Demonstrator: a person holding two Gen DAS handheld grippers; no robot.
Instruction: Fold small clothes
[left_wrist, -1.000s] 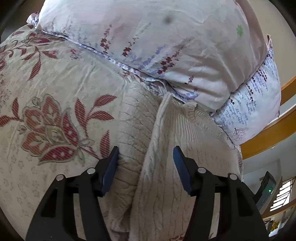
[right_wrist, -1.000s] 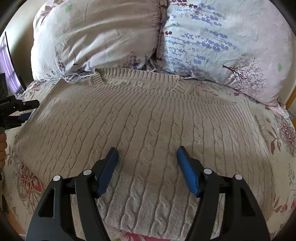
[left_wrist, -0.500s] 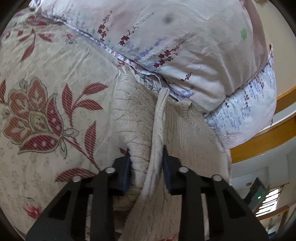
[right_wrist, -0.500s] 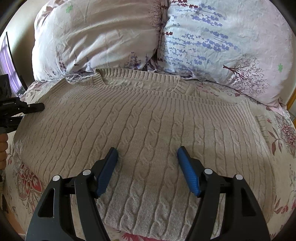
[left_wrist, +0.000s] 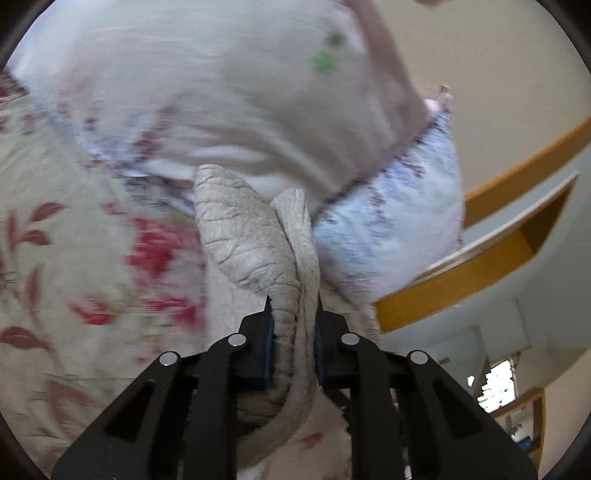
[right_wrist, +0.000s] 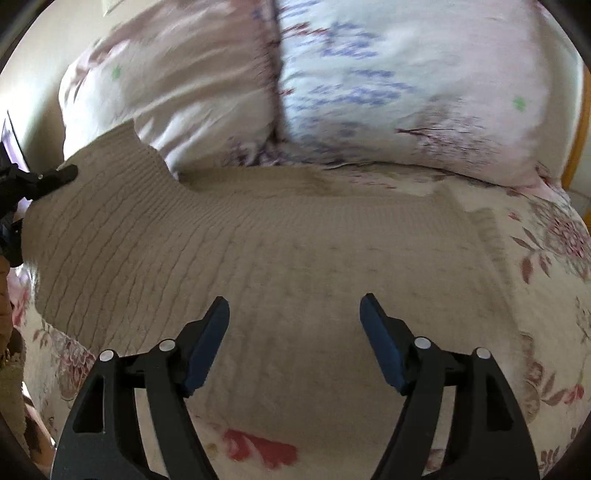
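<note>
On the bed (right_wrist: 546, 302), left gripper (left_wrist: 293, 314) is closing on sweater (right_wrist: 277, 258) edge w/ knit pinched, right gripper (right_wrist: 293, 325) opening, apparently empty above it; lift evenly, fold across w/o dragging.

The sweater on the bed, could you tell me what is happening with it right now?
A person is folding a beige cable-knit sweater spread on a floral bedspread below two pillows. The left gripper is closing, its fingers pinching a bunched edge of the sweater and lifting that side off the bed. The right gripper hovers above the sweater's middle, its fingers opening with nothing held.
</note>
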